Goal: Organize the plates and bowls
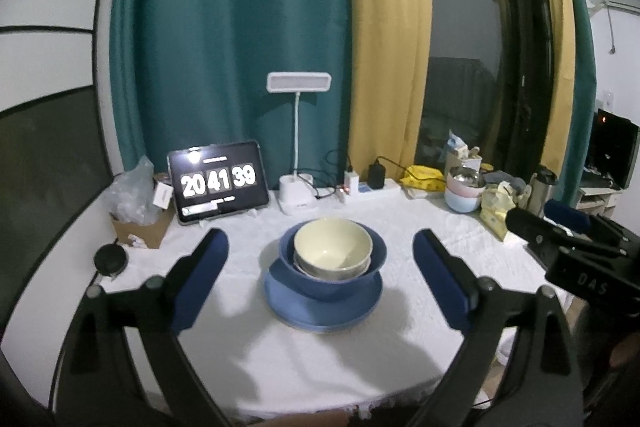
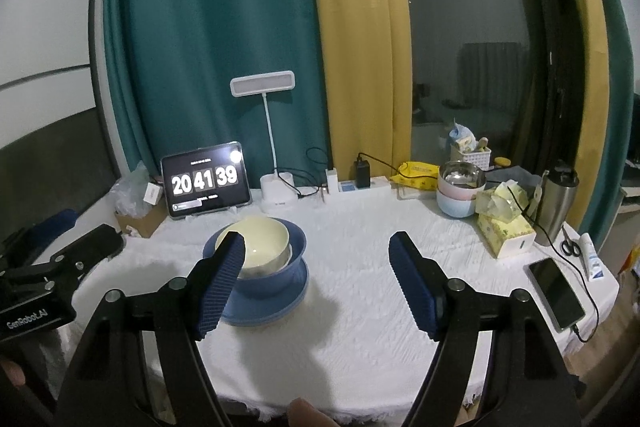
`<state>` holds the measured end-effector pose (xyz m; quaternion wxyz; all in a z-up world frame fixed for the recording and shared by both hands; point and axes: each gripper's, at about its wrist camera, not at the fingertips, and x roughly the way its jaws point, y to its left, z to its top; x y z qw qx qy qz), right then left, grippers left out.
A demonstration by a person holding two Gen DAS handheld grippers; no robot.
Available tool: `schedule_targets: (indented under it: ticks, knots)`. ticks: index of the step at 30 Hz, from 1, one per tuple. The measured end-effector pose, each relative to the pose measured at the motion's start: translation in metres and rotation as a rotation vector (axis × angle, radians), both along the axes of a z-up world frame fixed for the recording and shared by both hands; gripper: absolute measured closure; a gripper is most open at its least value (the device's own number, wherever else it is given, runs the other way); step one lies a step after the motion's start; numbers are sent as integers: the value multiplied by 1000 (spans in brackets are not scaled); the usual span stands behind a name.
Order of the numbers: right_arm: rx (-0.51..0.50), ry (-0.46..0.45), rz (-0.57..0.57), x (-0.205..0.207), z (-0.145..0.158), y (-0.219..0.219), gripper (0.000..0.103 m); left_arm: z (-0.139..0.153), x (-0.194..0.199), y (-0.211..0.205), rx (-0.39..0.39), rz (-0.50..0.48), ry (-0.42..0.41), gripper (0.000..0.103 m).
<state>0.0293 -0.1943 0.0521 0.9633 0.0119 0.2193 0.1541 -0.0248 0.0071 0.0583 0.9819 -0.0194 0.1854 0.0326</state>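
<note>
While nested upright, bowls (image 1: 332,251) top plate (image 1: 320,301).

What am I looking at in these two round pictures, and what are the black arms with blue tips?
Each picture comes from a camera on a hand-held gripper, looking along its two fingers. One view shows the left gripper, the other the right gripper; both are open and hold nothing. On the white tablecloth sits a stack: a cream bowl nested inside a blue bowl, on a blue plate. There seems to be another bowl under the cream one. Behind stand a tablet clock, a desk lamp and a second bowl stack.
</note>
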Motion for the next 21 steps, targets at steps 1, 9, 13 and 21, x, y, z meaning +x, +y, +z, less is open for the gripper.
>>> schedule_targets:
  ticks: [1, 9, 13, 21]
  knots:
    - [-5, -1, 0, 0, -1, 0, 25, 1, -2, 1, -3, 2, -3, 8]
    - [-3, -15, 4, -7, 9, 4, 25, 11, -8, 6, -21, 8, -24, 8]
    - [-3, -15, 6, -7, 9, 4, 25, 13, -8, 9, -25, 17, -30, 8]
    - [-2, -9, 7, -8, 11, 6, 25, 15, -8, 8, -18, 21, -39, 8]
